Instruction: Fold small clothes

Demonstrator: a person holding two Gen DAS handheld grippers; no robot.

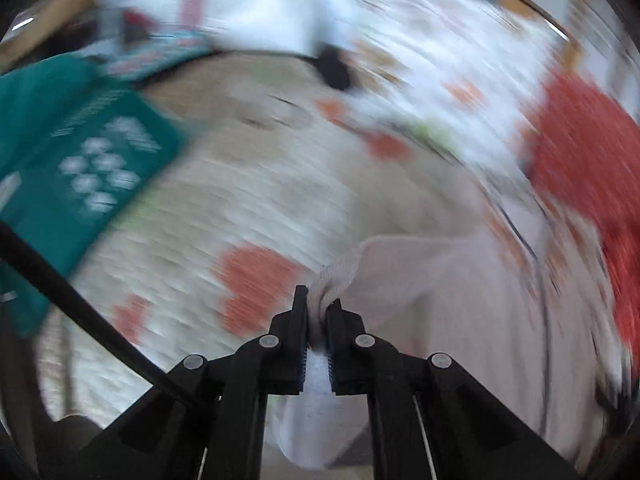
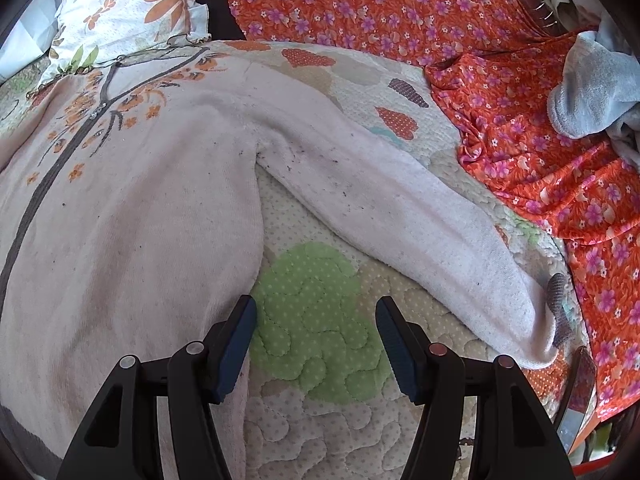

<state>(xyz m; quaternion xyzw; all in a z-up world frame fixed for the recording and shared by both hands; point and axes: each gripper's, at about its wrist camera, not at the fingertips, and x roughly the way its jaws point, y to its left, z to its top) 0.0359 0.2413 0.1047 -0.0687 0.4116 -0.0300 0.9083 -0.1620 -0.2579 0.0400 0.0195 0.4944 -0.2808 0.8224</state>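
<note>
While the left gripper jaws clench the cardigan's cuff, the right gripper tilts downward, jaws released.

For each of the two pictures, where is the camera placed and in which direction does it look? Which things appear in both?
Left wrist: sits on the left gripper, facing down along its fingers, shut on a fold of the pale sweater; the background is blurred.
Right wrist: sits on the right gripper, facing down at the quilt beside the sweater's sleeve; jaws open, holding nothing.
Shared: the sweater, the quilt and the orange flowered cloth.
</note>
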